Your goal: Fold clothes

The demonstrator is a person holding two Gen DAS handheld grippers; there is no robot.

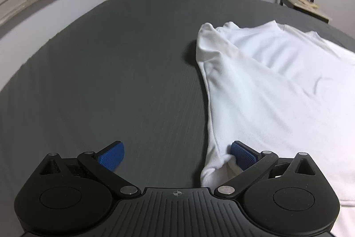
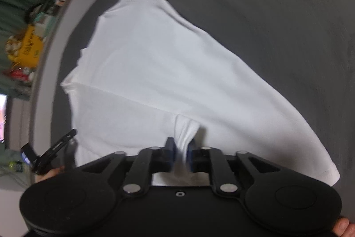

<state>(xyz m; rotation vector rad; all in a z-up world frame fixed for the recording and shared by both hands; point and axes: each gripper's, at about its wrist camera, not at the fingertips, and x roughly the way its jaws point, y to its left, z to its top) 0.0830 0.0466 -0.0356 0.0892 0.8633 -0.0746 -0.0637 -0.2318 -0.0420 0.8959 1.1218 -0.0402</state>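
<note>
Two tools work one white long-sleeved shirt (image 1: 277,86) spread on a dark grey bed sheet (image 1: 111,59). Nearest, the right tool (image 2: 182,153) is clamped on a pinch of the shirt's fabric. The left tool (image 1: 177,156) stands wide apart, its right pad touching the shirt's hem edge at 4 o'clock, nothing held. Farther off, at 1 o'clock, a sleeve (image 1: 210,41) lies bunched. The cloth looks light, soft and limp, so it will likely sag; hem corners and shoulder seams seem the best holds.
</note>
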